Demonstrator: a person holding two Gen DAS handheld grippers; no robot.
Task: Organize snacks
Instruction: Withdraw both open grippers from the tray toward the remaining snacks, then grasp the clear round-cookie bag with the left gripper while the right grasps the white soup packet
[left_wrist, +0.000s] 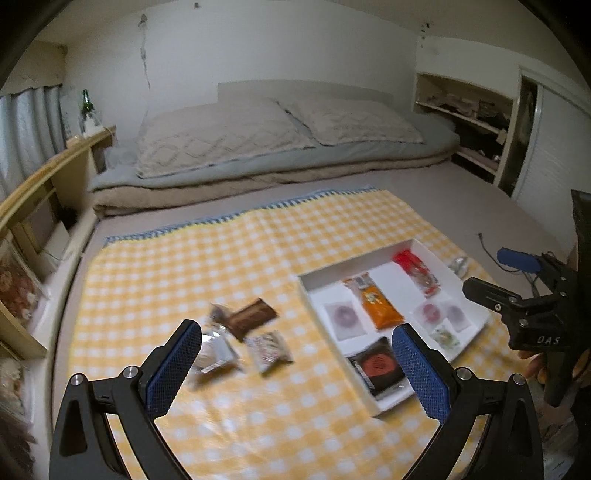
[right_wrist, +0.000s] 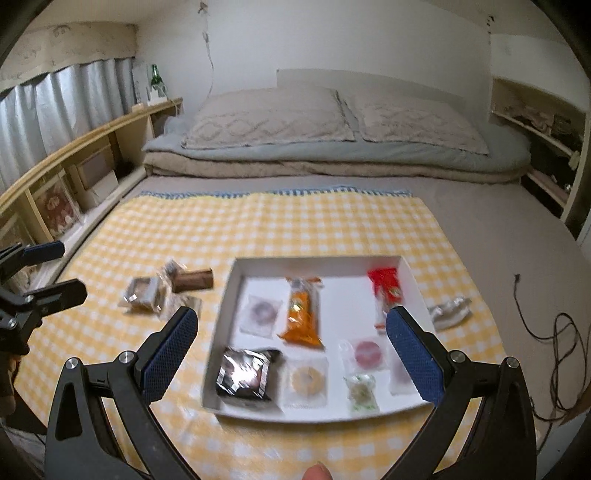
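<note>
A white shallow box (left_wrist: 354, 260) (right_wrist: 317, 265) lies on a yellow checked cloth (left_wrist: 221, 258) (right_wrist: 295, 218). It holds an orange packet (left_wrist: 380, 308) (right_wrist: 303, 314), a red packet (left_wrist: 415, 267) (right_wrist: 386, 290), a black packet (left_wrist: 378, 365) (right_wrist: 245, 373) and several small clear-wrapped sweets. Left of the box lie loose snacks: a brown bar (left_wrist: 255, 317) (right_wrist: 194, 280) and clear-wrapped pieces (left_wrist: 218, 350) (right_wrist: 142, 293). My left gripper (left_wrist: 295, 334) (right_wrist: 68, 269) hovers open over the loose snacks and the box's near corner. Above the box, my right gripper (right_wrist: 292, 317) (left_wrist: 487, 273) stands open. Neither holds anything.
A silver wrapper (right_wrist: 448, 312) (left_wrist: 458, 264) lies just right of the box. Folded bedding with pillows (right_wrist: 332, 125) fills the back. A wooden shelf unit (right_wrist: 74, 155) runs along the left. A dark cable (right_wrist: 561, 339) trails at the right. A fingertip (right_wrist: 317, 472) shows at the bottom edge.
</note>
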